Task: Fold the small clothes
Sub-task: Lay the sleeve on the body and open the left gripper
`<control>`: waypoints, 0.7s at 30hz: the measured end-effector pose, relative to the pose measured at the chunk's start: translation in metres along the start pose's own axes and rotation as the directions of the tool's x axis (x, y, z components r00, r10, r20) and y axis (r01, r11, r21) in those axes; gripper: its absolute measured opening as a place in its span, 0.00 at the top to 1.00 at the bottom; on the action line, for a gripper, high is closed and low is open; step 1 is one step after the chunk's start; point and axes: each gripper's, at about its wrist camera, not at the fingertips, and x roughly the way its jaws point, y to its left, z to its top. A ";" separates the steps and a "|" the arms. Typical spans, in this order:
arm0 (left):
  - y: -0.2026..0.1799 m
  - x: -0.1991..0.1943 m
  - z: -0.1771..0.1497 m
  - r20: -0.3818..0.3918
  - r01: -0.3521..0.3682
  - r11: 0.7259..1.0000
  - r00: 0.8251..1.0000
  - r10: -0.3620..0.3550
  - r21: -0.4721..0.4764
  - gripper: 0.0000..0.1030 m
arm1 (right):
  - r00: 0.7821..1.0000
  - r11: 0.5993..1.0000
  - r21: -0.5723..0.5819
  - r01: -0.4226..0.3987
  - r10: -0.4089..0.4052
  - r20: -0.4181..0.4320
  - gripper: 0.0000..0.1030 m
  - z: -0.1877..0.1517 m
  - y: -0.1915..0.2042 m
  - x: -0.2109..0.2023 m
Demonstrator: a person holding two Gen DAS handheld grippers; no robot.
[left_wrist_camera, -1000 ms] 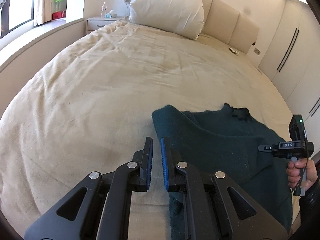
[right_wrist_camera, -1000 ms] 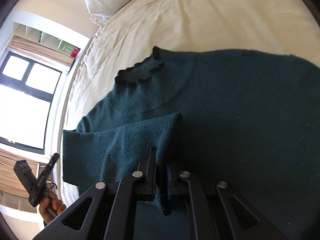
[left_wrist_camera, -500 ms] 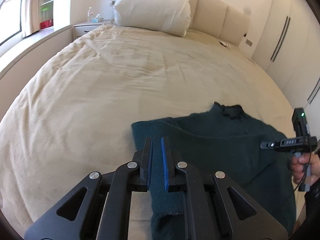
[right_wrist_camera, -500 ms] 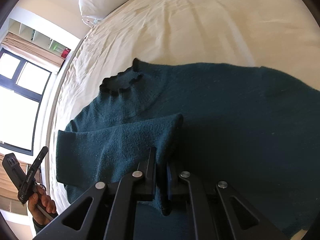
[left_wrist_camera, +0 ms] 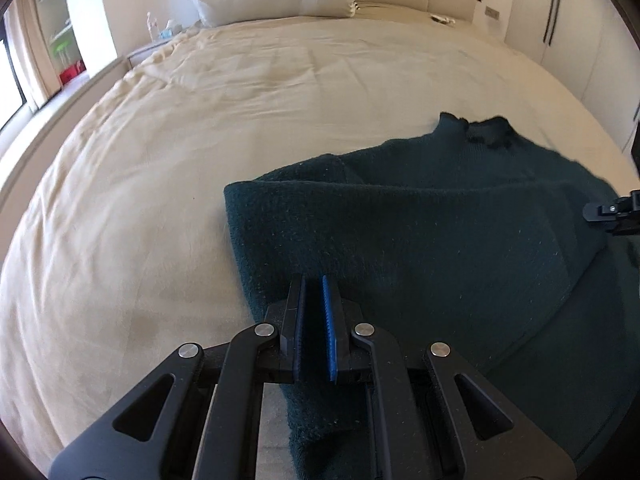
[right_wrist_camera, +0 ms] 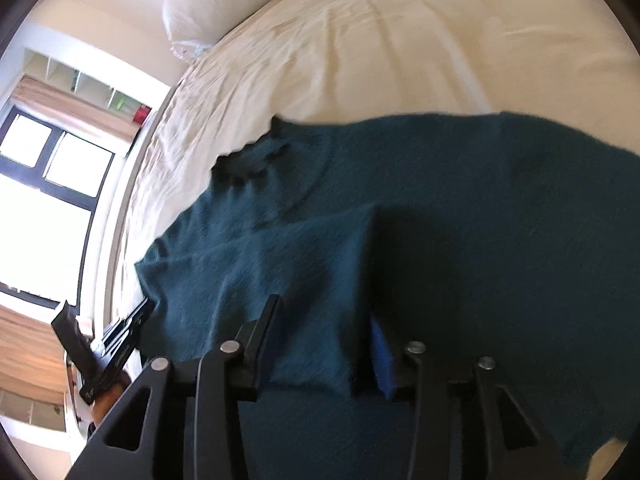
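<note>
1. The left gripper (left_wrist_camera: 314, 300), its blue-padded jaws nearly closed, pinches a folded edge of the dark teal knitted sweater (left_wrist_camera: 460, 248) — spread on the cream quilted bed cover (left_wrist_camera: 200, 140).
2. The right gripper (right_wrist_camera: 324, 344) has its jaws parted wide, with a sweater fold lying loosely between them — not clamped.

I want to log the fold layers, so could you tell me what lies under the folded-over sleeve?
Under the folded sleeve lies the sweater body; beneath that, the bed cover shows only around its edges, the rest being hidden.
</note>
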 end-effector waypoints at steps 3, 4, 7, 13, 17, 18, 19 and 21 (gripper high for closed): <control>-0.006 0.000 -0.003 0.002 -0.029 0.998 1.000 0.029 0.054 0.92 | 0.999 0.997 -0.061 0.039 -0.041 -0.021 0.71 -0.006 0.011 0.005; -0.007 0.001 -0.005 0.001 -0.041 0.996 0.999 0.041 0.074 0.92 | 0.997 0.994 -0.075 0.075 -0.077 -0.020 0.89 -0.005 0.012 0.006; -0.010 -0.001 -0.010 0.002 -0.056 0.991 0.998 0.056 0.118 0.92 | 0.995 0.994 -0.040 0.099 -0.099 -0.006 0.91 0.001 0.003 0.000; -0.019 -0.002 -0.021 0.029 -0.105 0.972 0.994 0.101 0.211 0.92 | 0.994 0.994 -0.012 0.110 -0.110 0.012 0.92 0.002 -0.009 -0.003; -0.012 -0.007 -0.024 0.022 -0.074 0.979 0.997 0.071 0.191 0.92 | 0.994 0.993 -0.026 0.112 -0.112 0.003 0.92 0.000 -0.011 0.004; -0.010 -0.010 -0.024 0.020 -0.062 0.981 0.998 0.059 0.183 0.92 | 0.994 0.994 -0.021 0.109 -0.109 0.001 0.90 0.000 -0.011 0.002; -0.006 -0.014 -0.023 0.019 -0.056 0.983 0.998 0.054 0.173 0.92 | 0.993 0.993 -0.016 0.115 -0.114 0.009 0.88 0.000 -0.011 -0.002; 0.012 -0.028 -0.020 0.052 -0.098 0.989 0.994 0.093 0.110 0.92 | 0.988 0.988 -0.013 0.151 -0.150 0.044 0.83 0.000 -0.011 -0.014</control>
